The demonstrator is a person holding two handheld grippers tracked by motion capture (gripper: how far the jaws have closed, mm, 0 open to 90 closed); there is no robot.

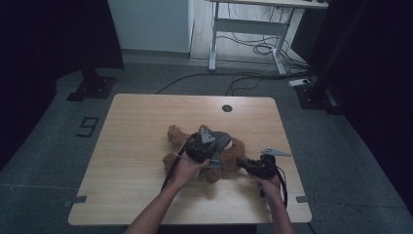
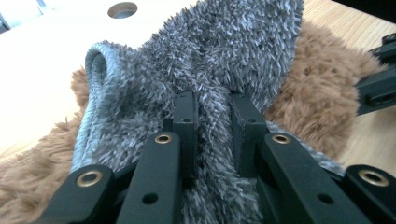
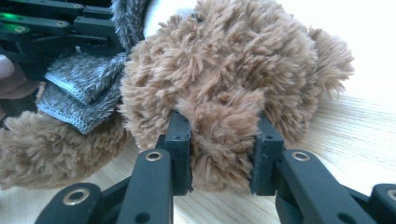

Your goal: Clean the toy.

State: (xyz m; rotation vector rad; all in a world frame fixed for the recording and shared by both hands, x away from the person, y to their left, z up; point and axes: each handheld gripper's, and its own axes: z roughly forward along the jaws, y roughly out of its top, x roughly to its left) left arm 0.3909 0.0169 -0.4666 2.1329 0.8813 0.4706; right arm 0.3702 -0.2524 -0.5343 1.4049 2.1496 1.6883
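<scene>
While the brown plush bear lies near the middle of the wooden table, both tools are engaged on it at once.

Item 1, left gripper: jaws pressed together on a fold of the grey fleece garment, the pile bunched between the two pads. The garment sits over the bear's body, with a rolled hem standing open at the left of the left gripper view. Judged purpose of the hold: to draw the cloth along or off the body while the toy is kept from sliding.

Item 2, right gripper: jaws pinching a tuft-covered part of the bear, probably a limb or an ear; which one cannot be told. It sits low on the table surface at the bear's right end, and reads as the anchor, steadying the toy against the pull of the other hand.

Item 3, the bear: long shaggy brown pile, soft and compressible, limbs splayed flat on the board. A rounded limb points away from the person. The face cannot be made out.

Item 4, the garment: short grey pile flecked with paler tips, stitched edge, a lower flap lying loose against the brown fur.

Item 5, table: pale wood grain, a round cable hole at the far edge, well apart from the toy.
</scene>
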